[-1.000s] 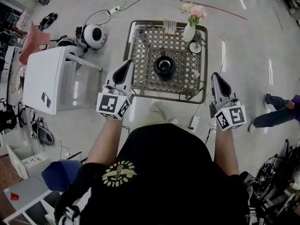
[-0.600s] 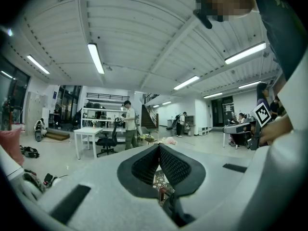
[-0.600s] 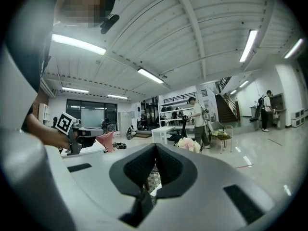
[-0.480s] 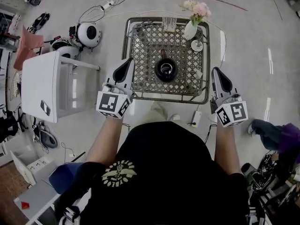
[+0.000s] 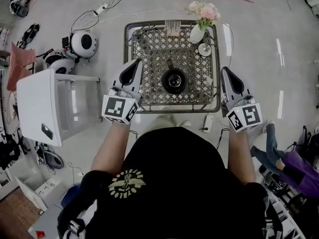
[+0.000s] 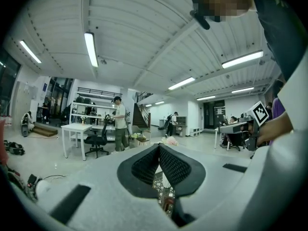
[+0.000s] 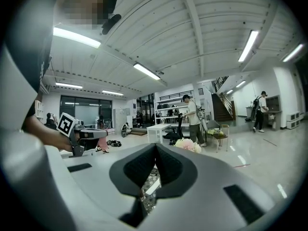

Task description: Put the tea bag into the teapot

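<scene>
Scanning the head view first: a black teapot [image 5: 174,80] sits mid-way across the lattice table [image 5: 149,44], and its mouth seems uncovered. The left gripper [image 5: 134,66] and right gripper [image 5: 224,72] hang at the near corners, well apart from the pot. A small pale piece [image 5: 209,80] lies at the table's right edge, near the right gripper. It is likely the tea bag, though too small to be sure. A flower vase [image 5: 198,33] and a saucer [image 5: 205,49] stand at the far right corner. In the left gripper view the jaws are pressed together with nothing between them, only lattice below. The right gripper view shows the same: closed tight and empty. Risks, as I judge them:

- A jaw not opened in time would nudge the light bag off the edge.
- A flat bag on open lattice may slip the pinch.
- A reach past it could tip the vase.
- A careless drop could miss the pot's narrow mouth.
</scene>
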Tool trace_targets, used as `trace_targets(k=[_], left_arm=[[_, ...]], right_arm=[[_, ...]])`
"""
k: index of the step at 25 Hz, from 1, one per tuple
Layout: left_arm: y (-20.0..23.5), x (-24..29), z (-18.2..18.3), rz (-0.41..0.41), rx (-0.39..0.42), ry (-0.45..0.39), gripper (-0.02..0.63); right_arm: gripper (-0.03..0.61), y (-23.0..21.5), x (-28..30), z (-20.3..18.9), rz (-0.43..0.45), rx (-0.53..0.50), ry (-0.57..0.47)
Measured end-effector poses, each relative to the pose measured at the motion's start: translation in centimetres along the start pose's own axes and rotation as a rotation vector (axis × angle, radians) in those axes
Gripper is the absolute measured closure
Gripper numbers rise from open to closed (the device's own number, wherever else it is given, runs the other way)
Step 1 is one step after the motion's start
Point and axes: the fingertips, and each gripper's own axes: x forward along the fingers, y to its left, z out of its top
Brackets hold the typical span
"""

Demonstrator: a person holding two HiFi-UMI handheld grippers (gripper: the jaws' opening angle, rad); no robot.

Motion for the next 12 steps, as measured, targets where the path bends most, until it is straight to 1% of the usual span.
trace_targets(k=[4,8,12], left_arm=[[0.5,2.1,-0.2,-0.054,-0.012,-0.001,0.617],[1.1,3.8,-1.2,-0.104,-0.030,0.014,0.617],[0.7,5.6,-0.3,-0.163,-0.023,-0.007,0.617]], right_arm=[[0.572,-0.2,1.3,0.4,-0.024,-0.015,0.007],[0.572,0.2,2.6,1.0,-0.046,-0.042,0.011],[0.572,0.2,3.0,2.4,-0.071,-0.058,0.001]])
